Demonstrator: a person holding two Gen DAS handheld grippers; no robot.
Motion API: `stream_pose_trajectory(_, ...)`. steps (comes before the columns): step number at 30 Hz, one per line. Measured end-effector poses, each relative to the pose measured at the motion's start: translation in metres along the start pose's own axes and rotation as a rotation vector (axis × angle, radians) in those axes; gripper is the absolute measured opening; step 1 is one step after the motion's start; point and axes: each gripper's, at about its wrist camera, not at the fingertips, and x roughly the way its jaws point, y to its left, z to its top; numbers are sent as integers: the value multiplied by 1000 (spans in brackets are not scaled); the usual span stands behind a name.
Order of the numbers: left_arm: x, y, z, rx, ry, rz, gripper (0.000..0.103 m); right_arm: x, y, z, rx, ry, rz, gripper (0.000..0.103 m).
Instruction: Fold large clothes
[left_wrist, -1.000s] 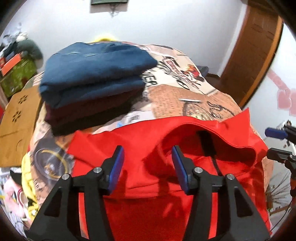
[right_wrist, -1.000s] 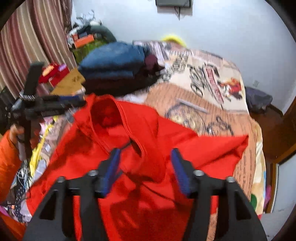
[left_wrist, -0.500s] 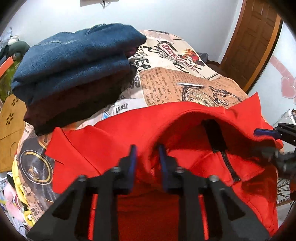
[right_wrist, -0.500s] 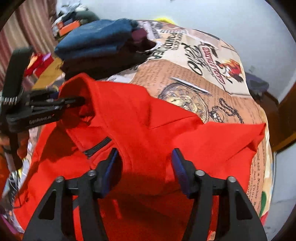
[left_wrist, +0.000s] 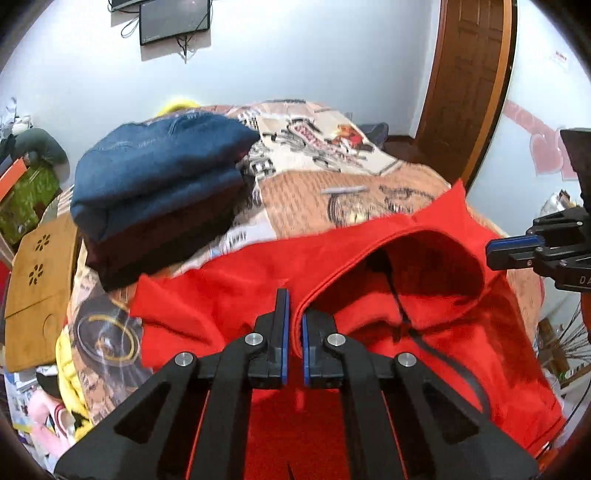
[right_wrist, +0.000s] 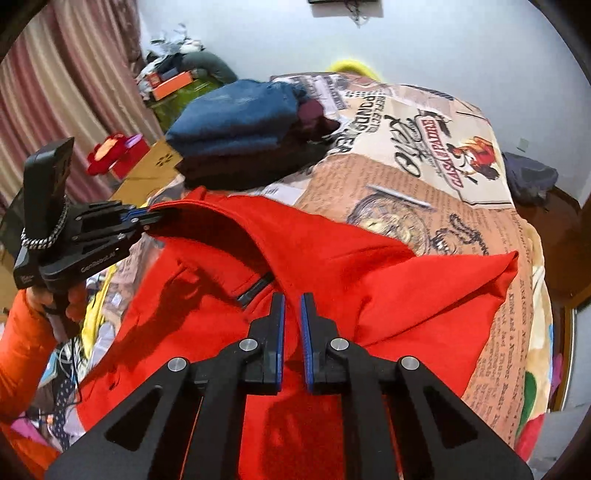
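Left wrist view: both jaws clenched on red garment (left_wrist: 424, 332), seemingly its collar edge.

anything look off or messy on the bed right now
Nothing damaged or spilled. The red jacket lies rumpled and unfolded, its collar edge lifted where both tools pinch it. The folded clothes stack behind it sits a little uneven, the blue top layer overhanging the dark ones.
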Motion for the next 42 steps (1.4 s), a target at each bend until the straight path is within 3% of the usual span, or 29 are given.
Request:
stream_pose_trajectory(8,32,-2,-57,-4,165,19,5,6,-10,-21,41,20,-32,8)
stream_pose_trajectory(13,43,2,-72,-58,208,10,18,-3,-25,-20,121,17,-37,11)
stream_pose_trajectory(18,21,4,-66,-60,169,22,50,-4,-34,-16,170,0,-49,34)
stream_pose_trajectory(22,-3,18,-60,-67,121,81,70,-9,-50,-12,187,-30,-97,36)
stream_pose_trajectory(25,-17,45,-52,-129,68,154,86,-15,-73,-10,242,-45,-130,36)
stream_pose_trajectory(28,-16,81,-44,-234,45,200,87,-20,-96,-9,299,-57,-164,36)
stream_pose_trajectory(34,20,144,-42,-462,77,165,87,-20,-141,-12,374,-33,-247,37)
stream_pose_trajectory(37,36,162,-49,-539,45,124,87,-5,-160,-18,424,12,-217,37)
stream_pose_trajectory(42,75,171,-61,-626,126,42,87,27,-173,-30,498,73,-124,37)
